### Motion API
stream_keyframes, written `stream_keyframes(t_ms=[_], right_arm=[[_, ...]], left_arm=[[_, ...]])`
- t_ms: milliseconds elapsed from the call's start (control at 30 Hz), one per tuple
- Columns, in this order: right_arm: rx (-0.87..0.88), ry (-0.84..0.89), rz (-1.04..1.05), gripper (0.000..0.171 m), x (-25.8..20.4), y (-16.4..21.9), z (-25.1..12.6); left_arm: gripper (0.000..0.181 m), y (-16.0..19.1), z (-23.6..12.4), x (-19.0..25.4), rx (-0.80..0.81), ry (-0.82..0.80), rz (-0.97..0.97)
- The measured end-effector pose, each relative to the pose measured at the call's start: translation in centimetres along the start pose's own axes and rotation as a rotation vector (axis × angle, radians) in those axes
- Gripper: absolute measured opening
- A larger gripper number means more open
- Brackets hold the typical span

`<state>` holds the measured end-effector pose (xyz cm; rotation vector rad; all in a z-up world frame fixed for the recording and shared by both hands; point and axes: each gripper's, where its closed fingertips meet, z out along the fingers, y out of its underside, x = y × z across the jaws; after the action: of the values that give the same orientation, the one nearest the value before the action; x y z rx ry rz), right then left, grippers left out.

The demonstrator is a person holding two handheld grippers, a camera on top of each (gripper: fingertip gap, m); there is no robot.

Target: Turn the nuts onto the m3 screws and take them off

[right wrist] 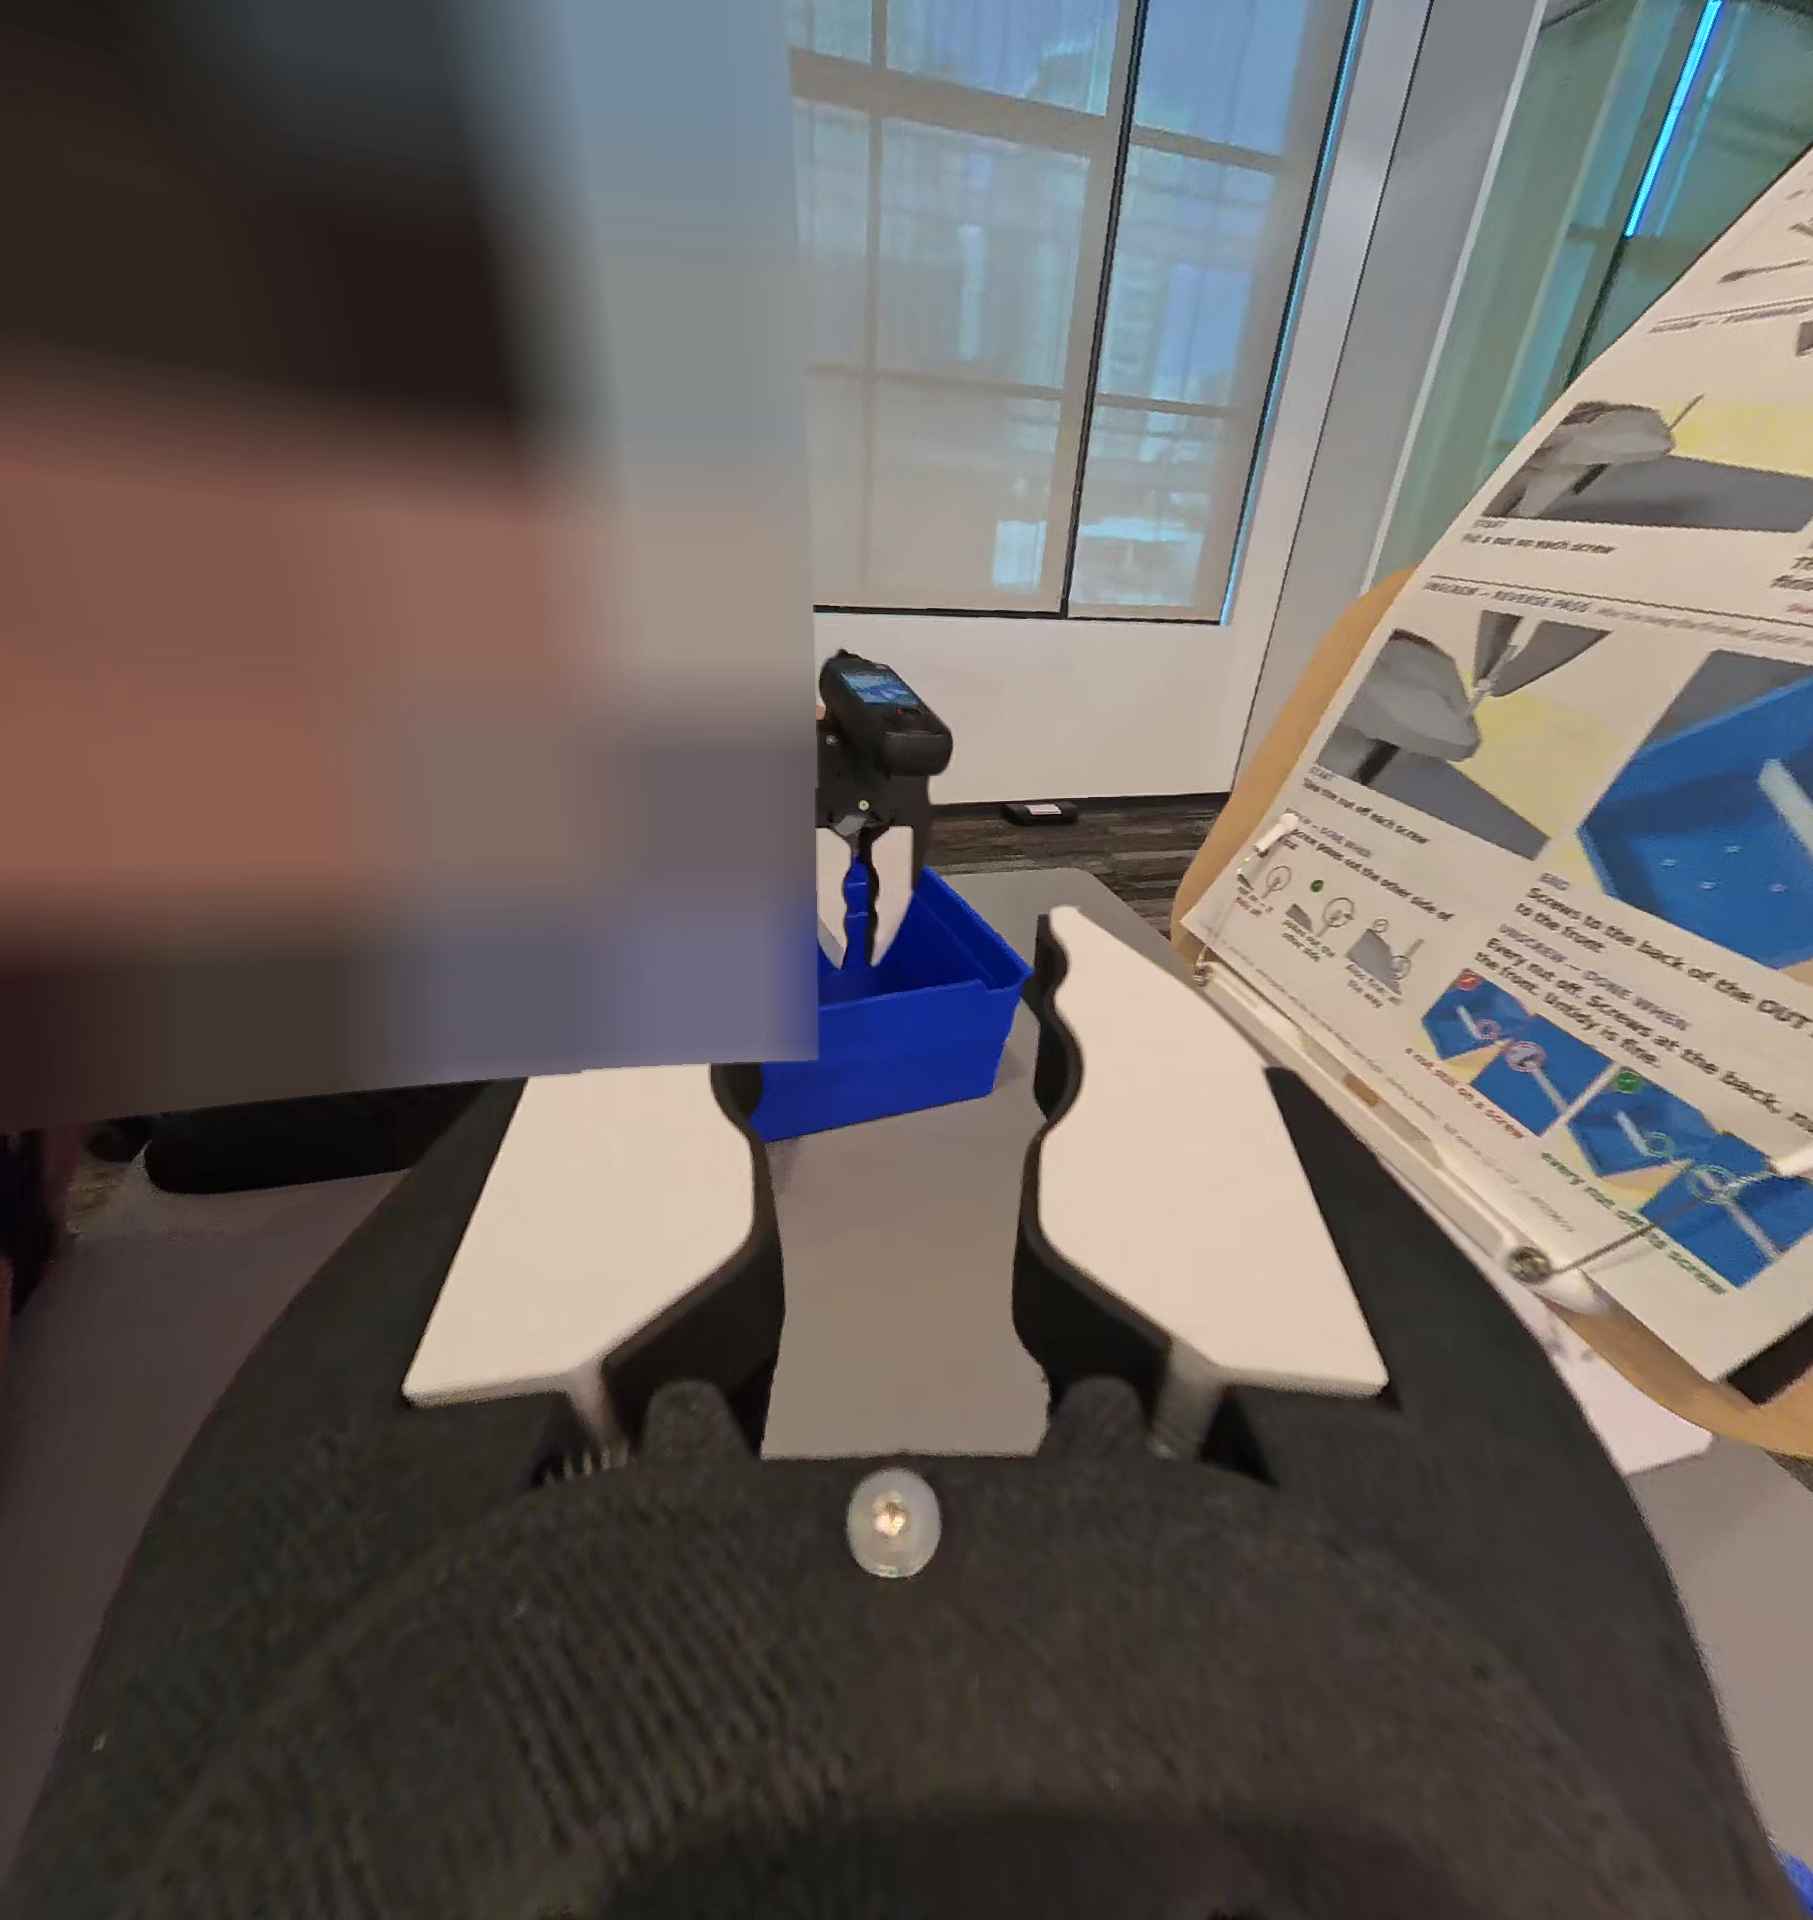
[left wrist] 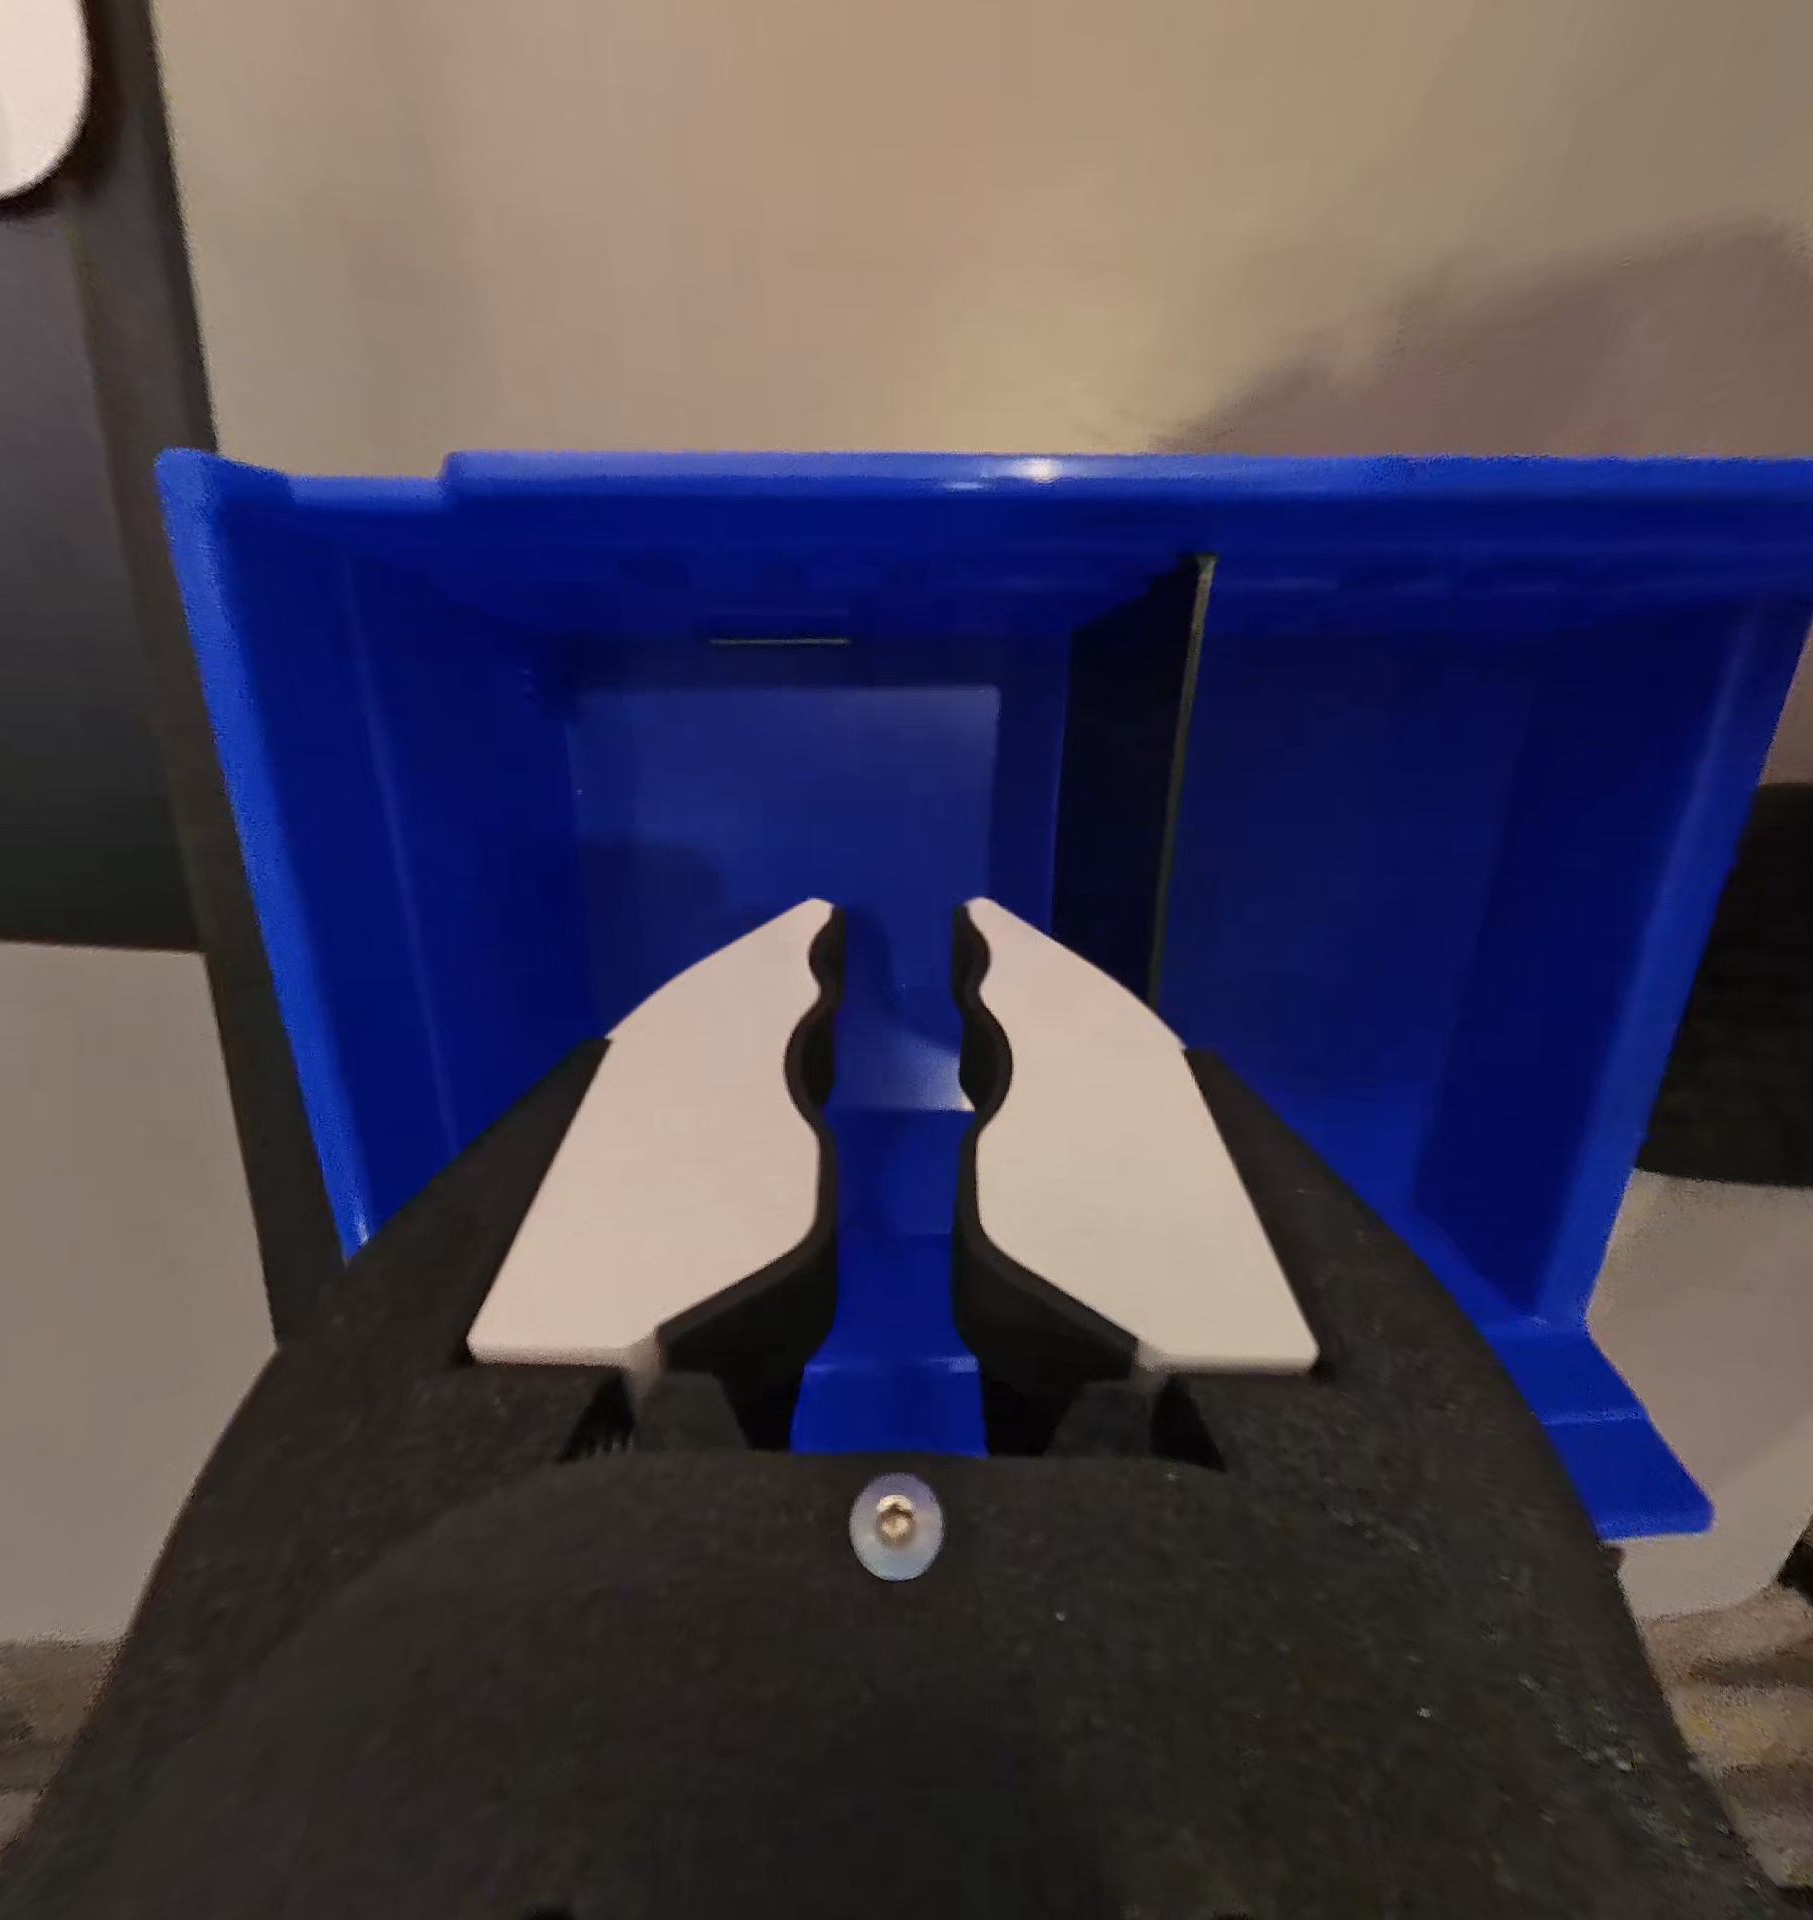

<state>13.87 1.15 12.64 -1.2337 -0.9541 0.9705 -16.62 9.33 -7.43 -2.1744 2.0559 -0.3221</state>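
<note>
My left gripper point(left wrist: 900, 920) is open and empty, its white fingers pointing down into a blue bin point(left wrist: 1401, 935). The bin has a thin divider point(left wrist: 1184, 748) with compartments on either side. I see no screws or nuts in either view. My right gripper point(right wrist: 897, 1039) is open and empty above the grey table point(right wrist: 902, 1299); a blur patch hides its left fingertip. The right wrist view also shows the left gripper point(right wrist: 862, 935) farther off, hanging with its tips inside the blue bin point(right wrist: 912, 1029).
An instruction sheet point(right wrist: 1556, 831) stands tilted on a wooden board point(right wrist: 1286, 727) at the right of the table. Windows and a white wall lie behind. A beige wall point(left wrist: 881, 260) is beyond the bin in the left wrist view.
</note>
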Motion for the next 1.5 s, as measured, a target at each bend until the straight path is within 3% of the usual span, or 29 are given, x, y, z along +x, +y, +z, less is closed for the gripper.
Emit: stream_keyframes(t_ms=[200,367,567,1033,1133,1233,1500], right_arm=[[-0.026,-0.015,0.015,0.052,0.1,1.7,1.2],[-0.084,-0.006,0.024,0.053,0.4,3.3,2.0],[-0.115,-0.032,-0.001,0.056,-0.7,3.2,2.2],[-0.119,-0.086,-0.081,0.057,-3.6,1.4,2.2],[-0.117,-0.092,-0.092,0.057,-3.9,1.0,2.1],[-0.113,-0.089,-0.1,0.057,-3.9,0.8,1.9],[-0.151,-0.082,-0.093,0.059,-3.5,1.7,2.1]], left_arm=[[0.024,-1.1,2.7,-1.7,0.051,-0.057,0.034],[0.02,-0.8,5.4,-3.7,0.019,-0.145,-0.351],[0.026,-0.3,6.2,-4.3,0.082,-0.099,-0.641],[0.032,-1.7,6.4,-2.3,0.152,0.06,-1.049],[0.033,-1.6,6.7,-2.5,0.141,0.064,-1.085],[0.041,-0.7,6.9,-3.1,0.085,-0.04,-1.054],[0.049,-0.6,7.7,-3.2,0.046,-0.052,-1.084]])
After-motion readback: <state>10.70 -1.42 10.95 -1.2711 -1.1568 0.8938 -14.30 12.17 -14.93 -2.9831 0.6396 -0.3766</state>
